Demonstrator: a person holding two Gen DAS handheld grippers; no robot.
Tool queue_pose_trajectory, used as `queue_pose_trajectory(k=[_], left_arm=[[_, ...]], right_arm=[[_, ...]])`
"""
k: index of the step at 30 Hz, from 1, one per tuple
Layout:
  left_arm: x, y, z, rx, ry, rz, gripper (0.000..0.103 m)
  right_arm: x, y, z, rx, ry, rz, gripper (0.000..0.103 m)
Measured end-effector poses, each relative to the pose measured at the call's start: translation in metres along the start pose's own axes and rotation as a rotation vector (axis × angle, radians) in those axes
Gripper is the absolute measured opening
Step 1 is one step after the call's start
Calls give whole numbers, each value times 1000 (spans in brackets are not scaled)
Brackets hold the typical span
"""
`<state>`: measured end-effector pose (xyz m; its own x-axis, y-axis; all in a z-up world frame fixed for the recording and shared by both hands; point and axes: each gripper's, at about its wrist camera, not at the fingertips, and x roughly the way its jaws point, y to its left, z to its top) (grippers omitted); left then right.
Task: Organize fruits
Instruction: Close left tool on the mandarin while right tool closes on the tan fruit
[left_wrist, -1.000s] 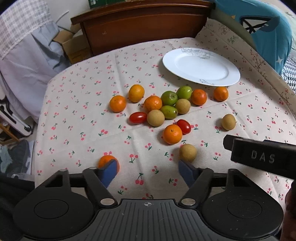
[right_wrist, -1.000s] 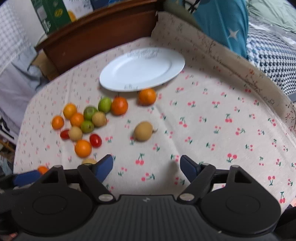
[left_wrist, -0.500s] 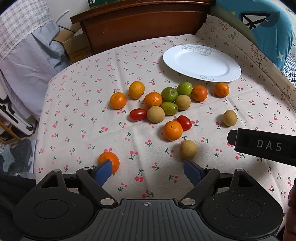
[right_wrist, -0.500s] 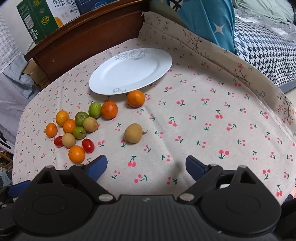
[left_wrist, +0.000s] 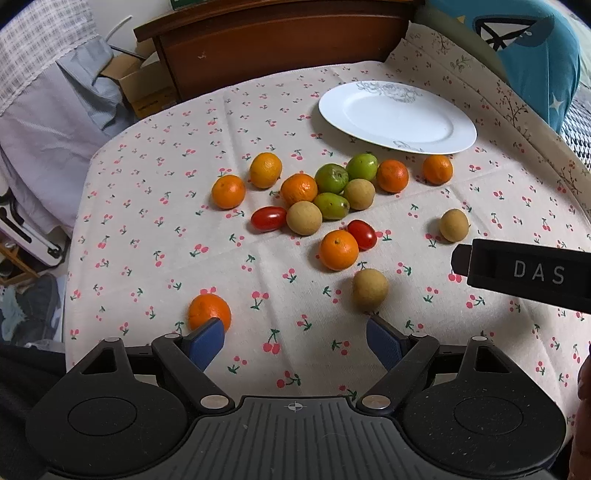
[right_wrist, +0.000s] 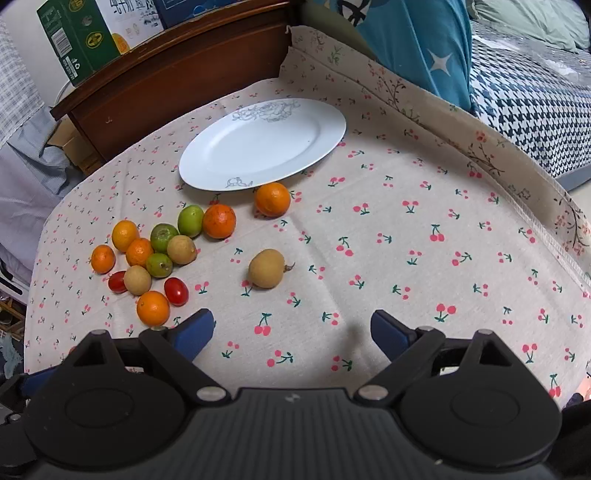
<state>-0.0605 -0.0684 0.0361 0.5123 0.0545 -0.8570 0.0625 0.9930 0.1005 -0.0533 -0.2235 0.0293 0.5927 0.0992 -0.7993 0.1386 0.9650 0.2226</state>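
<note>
**Op A:** From my left wrist view the fruits (left_wrist: 332, 192) sit bunched mid-cloth: oranges, green ones, tan round ones and two cherry tomatoes. One lone orange (left_wrist: 208, 312) lies toward the near edge, touching or just behind my left blue pad. A tan fruit (left_wrist: 370, 288) sits just beyond the other pad.

**Op B:** And your grippers?

**Op A:** The left gripper (left_wrist: 295, 341) tilts steeply down over the cloth, its jaws standing wide apart after opening further a moment ago, with only cloth between them. The right gripper (right_wrist: 291, 334) is the same: angled down, spread wide after opening further, gripping nothing.

**Op B:** Any writing?

**Op A:** "DAS" in pale letters on the black bar (left_wrist: 524, 275) coming in from the right edge of my left view. The green carton (right_wrist: 81, 37) on the wooden cabinet (right_wrist: 177, 77) carries print too small for me to read.

**Op B:** Surroundings?

**Op A:** The white plate (right_wrist: 262, 144) lies bare near the far edge of the cherry-print tablecloth (right_wrist: 424, 251), an orange (right_wrist: 272, 199) just beside its rim. A stemmed tan fruit (right_wrist: 266, 273) sits apart from the bunch. A blue star cushion (right_wrist: 417, 48) and checked bedding (right_wrist: 528, 96) lie past the far right corner.
</note>
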Motion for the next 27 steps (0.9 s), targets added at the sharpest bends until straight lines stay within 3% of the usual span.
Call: queue_pose_trajectory(k=[7,18,21,27], left_arm=[[0,4,-2,0,11,4,86],[-8,27,-14,-33,-55,-112,85],[-6,40,-12,-56,-70,-128,84],[-4,62,14,-59,-146,-71,83]], right_arm=[[-6,-12,7,28,-11,39,92],[-33,-70,20,184,-53,76,88],[-37,-67,13,152,-57,100,83],[-32,-50,2,63,-79,119,67]])
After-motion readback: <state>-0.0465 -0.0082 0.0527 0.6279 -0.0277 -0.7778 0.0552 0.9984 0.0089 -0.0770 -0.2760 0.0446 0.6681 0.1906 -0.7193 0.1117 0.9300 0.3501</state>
